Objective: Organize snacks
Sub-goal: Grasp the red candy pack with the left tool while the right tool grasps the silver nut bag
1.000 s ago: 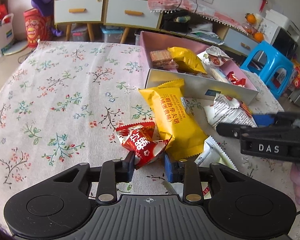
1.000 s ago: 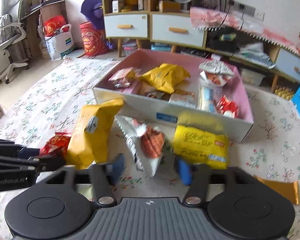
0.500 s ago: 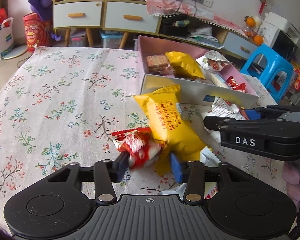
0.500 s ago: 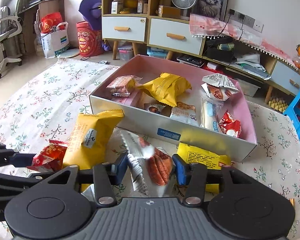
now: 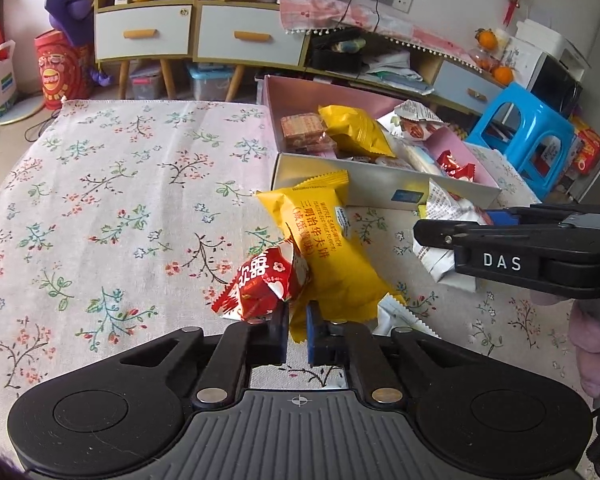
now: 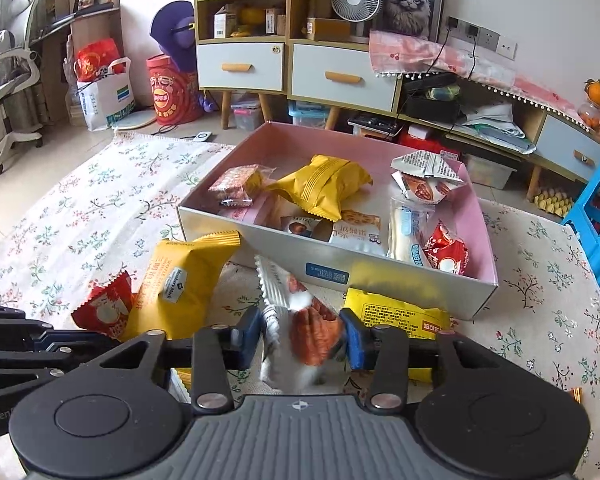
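Looking along the left wrist view first, the left gripper (image 5: 297,334) has its jaws drawn nearly together on a corner of the red snack packet (image 5: 260,286), which stands lifted and tilted above the flowered cloth of the bench (image 5: 100,200), leaning against the long yellow waffle pack (image 5: 324,252) lying just short of the pink-lined box (image 5: 380,190). That hold is only an edge pinch (thin foil, little purchase), so I judge the packet could slide out or swing and nudge the yellow pack on the way to the box. This gripper sits low and roughly level, pointing toward the box, while the right gripper (image 5: 488,216) reaches in from the side, well clear of it, with a white wrapper at its tips. From the right wrist view, the right gripper (image 6: 302,338) is about half closed on the white nut packet (image 6: 300,324), its blue pads pressing both sides of the crumpled bag; it is blurred, so whether it is fully off the cloth I cannot tell. A flat yellow packet (image 6: 396,314) lies just beside it against the box (image 6: 380,276) wall. The risk here, as I read it, is the long bag's free end catching the near wall if it is carried in too low. This gripper aims straight at the box, level.
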`<state>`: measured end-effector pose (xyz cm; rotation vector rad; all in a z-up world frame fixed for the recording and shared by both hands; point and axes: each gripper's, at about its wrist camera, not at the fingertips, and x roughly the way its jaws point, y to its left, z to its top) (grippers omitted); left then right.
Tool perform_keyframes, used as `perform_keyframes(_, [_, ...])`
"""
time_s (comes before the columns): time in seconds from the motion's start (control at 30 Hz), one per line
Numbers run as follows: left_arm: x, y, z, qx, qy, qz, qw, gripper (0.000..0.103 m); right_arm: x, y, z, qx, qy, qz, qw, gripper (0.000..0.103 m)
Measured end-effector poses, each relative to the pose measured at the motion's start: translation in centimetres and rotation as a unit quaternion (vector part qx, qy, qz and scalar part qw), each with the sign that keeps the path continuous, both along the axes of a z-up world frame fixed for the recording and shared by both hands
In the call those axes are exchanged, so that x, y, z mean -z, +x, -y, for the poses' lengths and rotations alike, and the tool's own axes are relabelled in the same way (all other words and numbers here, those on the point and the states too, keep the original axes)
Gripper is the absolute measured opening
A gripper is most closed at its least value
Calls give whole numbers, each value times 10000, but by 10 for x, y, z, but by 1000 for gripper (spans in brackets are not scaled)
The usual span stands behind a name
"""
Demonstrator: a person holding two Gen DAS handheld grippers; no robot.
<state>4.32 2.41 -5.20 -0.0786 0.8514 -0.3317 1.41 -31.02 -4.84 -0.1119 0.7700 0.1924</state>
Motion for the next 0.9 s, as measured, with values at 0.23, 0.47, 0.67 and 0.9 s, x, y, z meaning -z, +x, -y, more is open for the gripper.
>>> perform_keyframes(0.23, [-5, 0, -20, -172, -52, 0, 9998, 5, -3, -4, 2, -46, 81, 13, 10000, 27])
perform_keyframes(0.47, [-6, 8, -34, -189, -151, -160, 9996, 40, -1, -5, 4, -92, 181, -50, 9998, 35])
perform_keyframes(0.67, [-10, 16, -36, -152, -332, -65, 9993, 70, 4, -1, -2, -6, 128, -81, 9999, 51])
perform_keyframes(0.9, [6, 33, -27, -522, -229, -453, 9973, 59, 9, 11, -7, 148, 145, -170, 9996, 44])
